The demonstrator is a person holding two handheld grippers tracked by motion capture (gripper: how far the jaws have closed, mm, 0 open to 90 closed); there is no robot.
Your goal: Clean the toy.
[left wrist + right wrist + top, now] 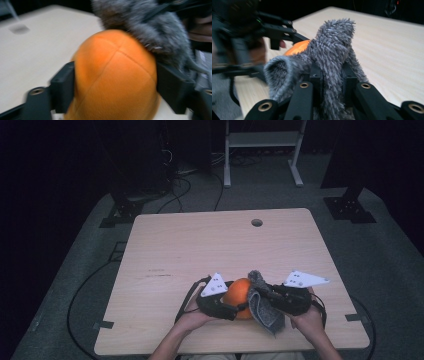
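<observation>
An orange plush ball (239,294) rests on the pale wooden table (200,240) near its front edge. My left gripper (236,304) comes in from the left, and its jaws press both sides of the ball (115,75). A grey fuzzy cloth (261,309) hangs against the ball's right side and drapes over its top (150,27). My right gripper (264,295) is shut on a bunched fold of that cloth (332,55), which rises between its jaws. In the right gripper view the orange ball (298,47) peeks out just behind the cloth.
A round cable hole (256,222) sits near the table's far edge. Beyond the table stand a white metal frame (262,140) and black stand bases (348,207), with cables on the grey floor. Bare tabletop stretches ahead of both grippers.
</observation>
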